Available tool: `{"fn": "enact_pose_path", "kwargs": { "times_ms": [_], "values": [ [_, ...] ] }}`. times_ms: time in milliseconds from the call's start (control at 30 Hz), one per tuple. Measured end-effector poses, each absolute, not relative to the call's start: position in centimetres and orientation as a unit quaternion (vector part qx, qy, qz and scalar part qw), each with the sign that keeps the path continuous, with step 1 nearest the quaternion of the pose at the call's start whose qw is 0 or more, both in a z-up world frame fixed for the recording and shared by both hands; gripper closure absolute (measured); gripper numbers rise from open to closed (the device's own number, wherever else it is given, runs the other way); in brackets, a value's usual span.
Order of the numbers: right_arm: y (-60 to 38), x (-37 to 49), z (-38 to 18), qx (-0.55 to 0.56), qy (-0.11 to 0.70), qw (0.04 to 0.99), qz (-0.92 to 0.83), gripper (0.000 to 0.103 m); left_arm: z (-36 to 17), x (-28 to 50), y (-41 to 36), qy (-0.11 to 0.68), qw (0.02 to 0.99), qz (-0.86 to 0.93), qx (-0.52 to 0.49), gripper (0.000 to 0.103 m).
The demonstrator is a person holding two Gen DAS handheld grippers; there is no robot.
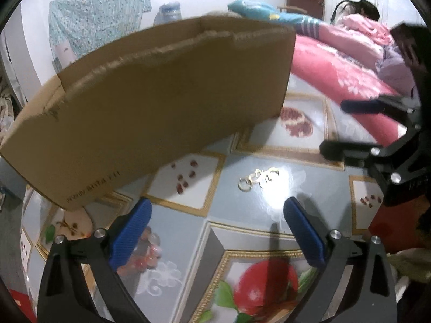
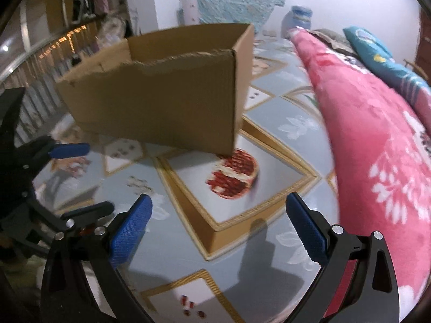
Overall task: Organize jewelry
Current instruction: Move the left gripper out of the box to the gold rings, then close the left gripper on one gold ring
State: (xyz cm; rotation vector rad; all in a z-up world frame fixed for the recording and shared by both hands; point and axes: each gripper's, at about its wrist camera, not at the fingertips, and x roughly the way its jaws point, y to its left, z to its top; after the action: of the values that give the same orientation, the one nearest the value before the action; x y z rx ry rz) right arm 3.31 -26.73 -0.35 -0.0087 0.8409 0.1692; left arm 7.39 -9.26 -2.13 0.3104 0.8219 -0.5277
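Jewelry lay loose on the counter, dead ahead of your left hand-held gripper, its cluster running crosswise. Left was nearer; the right hand-held gripper faced the box. Both stood apart, empty.

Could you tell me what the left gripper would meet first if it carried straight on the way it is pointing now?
Probably the gold jewelry on the tablecloth: it lies just ahead of the open left gripper, though depth is uncertain.
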Motion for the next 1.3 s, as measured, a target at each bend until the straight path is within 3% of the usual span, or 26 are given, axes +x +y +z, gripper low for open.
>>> {"fn": "enact_pose_path", "kwargs": {
  "times_ms": [67,200,300,500,867,1000,1300],
  "values": [
    [-26.5,3.5,-0.4,0.01,0.409,0.908,0.097,0.019,-1.8,7.7,-8.9,0.393,0.871,-0.258,0.141,0.018],
    [-25.9,3.6,-0.7,0.027,0.413,0.903,0.119,0.044,-1.7,8.0,-9.1,0.395,0.864,-0.275,0.146,0.041],
    [-25.9,3.6,-0.8,0.042,0.414,0.9,0.133,0.056,-1.9,7.9,-9.7,0.398,0.854,-0.295,0.158,0.056],
    [-25.9,3.8,-1.0,0.05,0.415,0.896,0.148,0.065,-2.4,8.1,-11.1,0.403,0.84,-0.318,0.175,0.079],
    [-25.7,4.2,-1.4,0.052,0.415,0.894,0.161,0.067,-2.9,8.8,-11.8,0.405,0.825,-0.34,0.198,0.084],
    [-25.6,4.2,-1.5,0.051,0.415,0.894,0.163,0.068,-2.9,8.9,-12.1,0.401,0.824,-0.346,0.202,0.091],
    [-25.8,4.0,-1.4,0.051,0.411,0.895,0.166,0.07,-2.9,9.1,-12.1,0.398,0.827,-0.345,0.196,0.092]
  ]
}}
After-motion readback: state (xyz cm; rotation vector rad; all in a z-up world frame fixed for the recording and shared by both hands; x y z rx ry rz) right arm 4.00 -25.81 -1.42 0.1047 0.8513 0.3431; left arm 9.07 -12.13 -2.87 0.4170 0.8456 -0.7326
